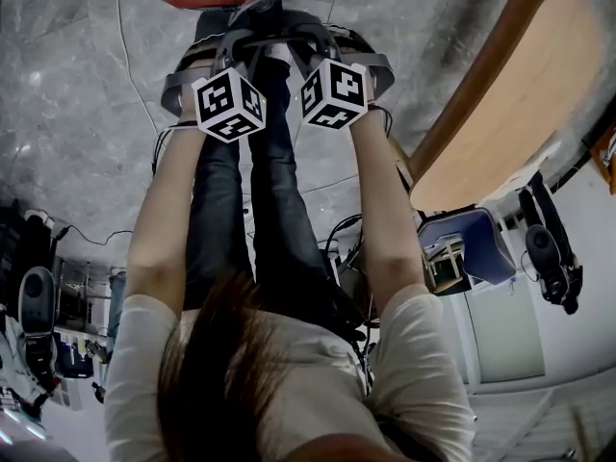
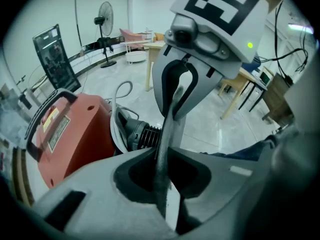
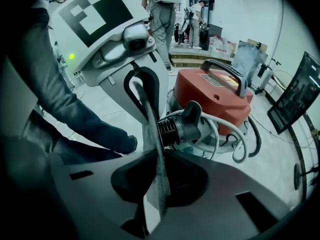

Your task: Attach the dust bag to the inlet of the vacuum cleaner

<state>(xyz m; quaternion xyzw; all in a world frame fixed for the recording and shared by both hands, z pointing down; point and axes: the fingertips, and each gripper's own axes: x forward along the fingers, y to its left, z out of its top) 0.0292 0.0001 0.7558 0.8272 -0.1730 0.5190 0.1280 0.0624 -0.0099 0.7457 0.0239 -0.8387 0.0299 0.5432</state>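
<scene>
Pale grey stone-tiled floor [image 1: 77, 114] fills the room. The person stands over it with both arms stretched down towards the red drum-shaped vacuum cleaner with a black carry handle [image 3: 215, 96], which sits on the floor just ahead.

A grey fabric dust bag [image 3: 152, 134] shows edge-on as a thin strip, pulled taut between the two grippers and hanging just in front of the machine. It is close to the black ribbed inlet [image 3: 177, 129] but not yet on it.

The left gripper [image 2: 162, 194] has its fingers pressed onto one end of that fabric edge. The right gripper [image 3: 159, 194] pinches the other end the same way.

Several things could go wrong from here, as I judge it:

- **Slipping:** Only a narrow margin of cloth sits in each pinch, so pulling the grippers further apart could draw the bag out of one of them.
- **Missing the inlet:** The bag's mouth is not visible. If it faces away from the inlet or has collapsed flat, pushing forward would only crumple the fabric against the ribs.
- **Snagging:** A white cord [image 3: 216, 130] loops round the vacuum's base right beside the inlet and could catch the bag.
</scene>
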